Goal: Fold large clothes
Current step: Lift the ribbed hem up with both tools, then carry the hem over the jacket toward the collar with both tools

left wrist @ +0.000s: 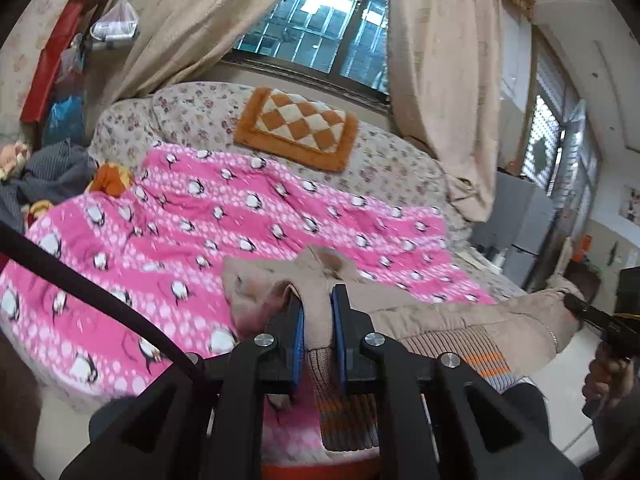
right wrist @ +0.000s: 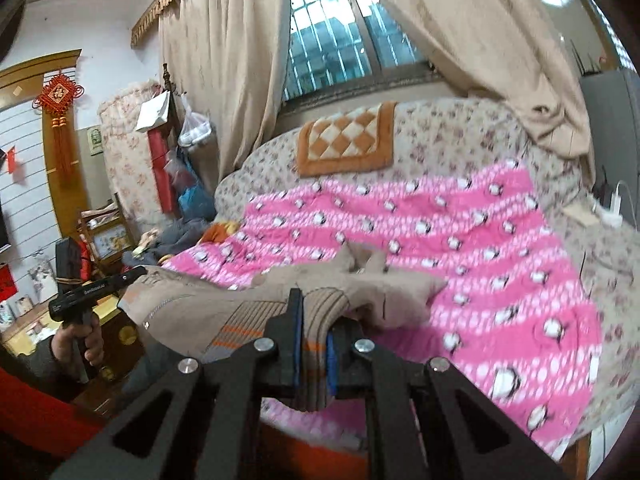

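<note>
**Beige jacket held in both claws above a pink blanket**

The beige jacket [left wrist: 436,316] is stretched over the near edge of a bed, partly lifted and partly resting on a bright pink blanket [left wrist: 192,232] printed with white dots and small black-and-white penguins. The jacket has a ribbed hem striped brown, orange and grey. Its collar end lies further in on the blanket, toward the middle of the bed.

In the left wrist view, the left claw [left wrist: 317,312] pinches a fold of the beige cloth between its two blue-padded fingers [left wrist: 338,320], and the ribbed striped hem hangs down below them. Far to the right of this view, the right claw appears small and dark, gripping the other end of the jacket near the bed's near edge, with the person's hand around its handle.

In the right wrist view, the right claw [right wrist: 314,312] is pressed onto a bunched part of the ribbed hem [right wrist: 320,312], which fills the gap between the fingers. To the left, the left claw [right wrist: 136,274] holds the jacket's other end, with a hand [right wrist: 86,338] around its black handle.

Behind the blanket, a floral-print sheet [left wrist: 192,112] covers the far side of the bed, and an orange-and-cream checked cushion [left wrist: 298,126] lies on it near the far edge. Beige curtains [left wrist: 432,60] frame a barred window [left wrist: 320,12] above.
</note>
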`<state>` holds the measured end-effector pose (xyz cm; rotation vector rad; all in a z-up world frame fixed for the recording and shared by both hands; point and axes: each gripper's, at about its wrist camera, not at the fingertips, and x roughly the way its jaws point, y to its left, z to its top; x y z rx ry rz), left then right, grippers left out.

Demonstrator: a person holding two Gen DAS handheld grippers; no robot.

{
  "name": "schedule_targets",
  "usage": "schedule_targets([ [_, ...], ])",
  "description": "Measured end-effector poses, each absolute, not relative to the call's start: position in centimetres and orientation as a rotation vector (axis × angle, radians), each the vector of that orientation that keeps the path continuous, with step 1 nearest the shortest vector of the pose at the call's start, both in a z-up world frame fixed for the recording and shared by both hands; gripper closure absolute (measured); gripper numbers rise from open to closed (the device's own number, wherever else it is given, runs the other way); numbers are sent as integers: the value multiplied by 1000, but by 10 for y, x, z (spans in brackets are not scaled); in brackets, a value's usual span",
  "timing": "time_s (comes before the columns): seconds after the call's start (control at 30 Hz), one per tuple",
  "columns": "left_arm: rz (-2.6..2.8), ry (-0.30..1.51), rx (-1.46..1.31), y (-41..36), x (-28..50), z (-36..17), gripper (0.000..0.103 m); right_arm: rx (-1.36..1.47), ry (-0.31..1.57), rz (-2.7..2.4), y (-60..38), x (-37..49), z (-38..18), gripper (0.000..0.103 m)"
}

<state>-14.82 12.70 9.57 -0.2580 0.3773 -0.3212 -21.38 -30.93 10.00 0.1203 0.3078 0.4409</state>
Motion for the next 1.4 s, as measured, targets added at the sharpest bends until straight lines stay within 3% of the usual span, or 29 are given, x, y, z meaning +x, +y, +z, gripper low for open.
schedule_targets([
  [0.33, -249, 401, -140, 104, 23, 144, 103, 173, 244, 278, -296, -38, 137, 93],
  [0.5, -197, 562, -59, 94, 109, 94, 103, 186, 364, 207, -292, 53, 95, 93],
  [0.73, -173, 769, -124, 106, 186, -8, 103, 279, 620, 158, -296, 146, -24, 92],
  [0.9, -182, 910, -108, 107, 221, -69, 103, 331, 713, 168, -302, 179, -76, 88],
  [1.1, -267, 948, -294, 127, 230, -86, 103, 367, 765, 184, -301, 191, -95, 78],
  [1.27, -346, 985, -512, 158, 230, -83, 101, 441, 719, 215, -313, 173, -81, 73],
  [1.4, -285, 915, -547, 184, 204, -39, 94, 498, 615, 229, -331, 132, -55, 73],
])
